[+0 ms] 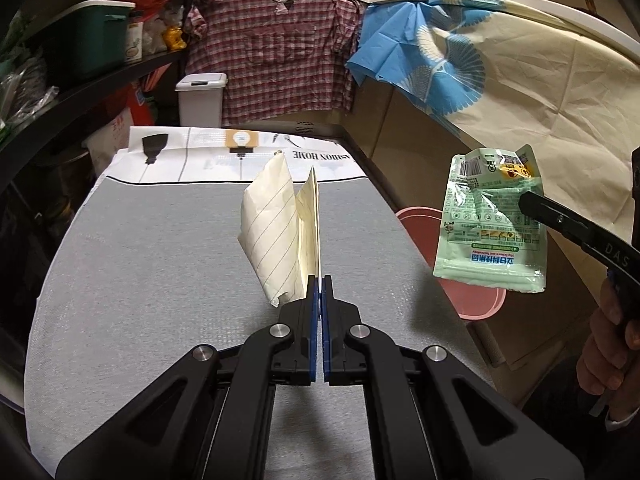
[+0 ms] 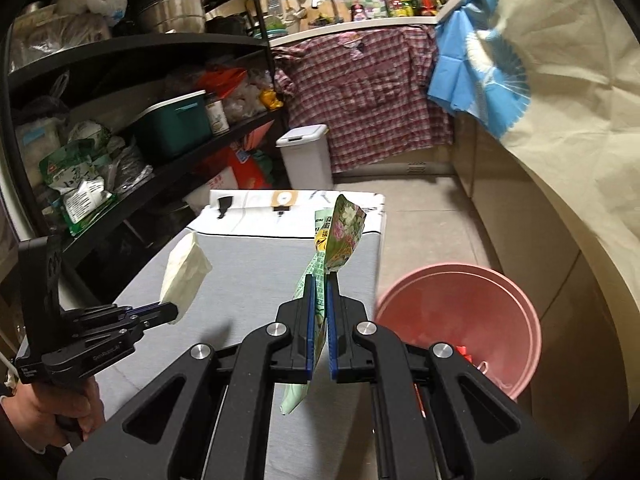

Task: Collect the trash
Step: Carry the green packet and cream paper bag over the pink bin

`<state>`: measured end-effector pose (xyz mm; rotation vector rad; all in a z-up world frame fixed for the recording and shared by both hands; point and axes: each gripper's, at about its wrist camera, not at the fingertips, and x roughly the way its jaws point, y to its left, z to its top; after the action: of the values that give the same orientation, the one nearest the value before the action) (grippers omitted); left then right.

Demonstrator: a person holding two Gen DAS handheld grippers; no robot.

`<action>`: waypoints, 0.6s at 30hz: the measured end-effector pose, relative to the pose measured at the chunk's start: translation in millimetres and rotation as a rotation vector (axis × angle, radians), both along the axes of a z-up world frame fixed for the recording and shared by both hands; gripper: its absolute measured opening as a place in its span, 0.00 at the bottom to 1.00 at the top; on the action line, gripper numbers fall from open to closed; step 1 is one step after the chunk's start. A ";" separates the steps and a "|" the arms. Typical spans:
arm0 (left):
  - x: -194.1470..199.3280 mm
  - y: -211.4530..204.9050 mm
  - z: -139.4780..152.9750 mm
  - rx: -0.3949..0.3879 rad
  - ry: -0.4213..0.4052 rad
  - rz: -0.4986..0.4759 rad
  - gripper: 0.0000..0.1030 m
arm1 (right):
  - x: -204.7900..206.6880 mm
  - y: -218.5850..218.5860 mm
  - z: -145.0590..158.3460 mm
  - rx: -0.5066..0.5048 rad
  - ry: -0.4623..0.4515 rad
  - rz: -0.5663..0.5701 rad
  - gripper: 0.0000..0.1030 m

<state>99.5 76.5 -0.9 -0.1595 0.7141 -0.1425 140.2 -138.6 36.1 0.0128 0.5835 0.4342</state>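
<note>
Above the grey table (image 1: 160, 260), both pieces of trash hang in the air, each clamped in a gripper. The left gripper (image 1: 320, 280) is closed on a folded sheet of lined paper (image 1: 276, 232), nipped at its bottom edge so the sheet stands up from the pads. The right gripper (image 2: 319, 280) is closed on a green pouch (image 2: 340, 232), pinched across its middle, its ends sticking out above and below the jaws. Both look almost weightless and limp: the paper creases easily, and the glossy pouch film is likely slippery and may slide if the squeeze slackens. A hold on a folded or sealed edge, where layers double up, should be the safest. The pink bucket (image 2: 460, 308) sits on the floor just beside the table, near the pouch
</note>
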 end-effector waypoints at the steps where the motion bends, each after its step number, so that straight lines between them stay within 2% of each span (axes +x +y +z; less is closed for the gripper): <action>1: 0.7 -2.3 -0.5 0.000 0.001 -0.003 0.01 | 1.5 -2.6 -0.9 0.000 0.001 -0.006 0.06; 18: 16.5 -36.7 -8.1 0.005 0.010 -0.054 0.02 | 34.1 -46.7 -15.5 0.023 0.019 -0.130 0.06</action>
<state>115.9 39.7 -9.0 -0.1358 0.7288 -0.1916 174.3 -185.3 20.6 0.0763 0.5928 0.3151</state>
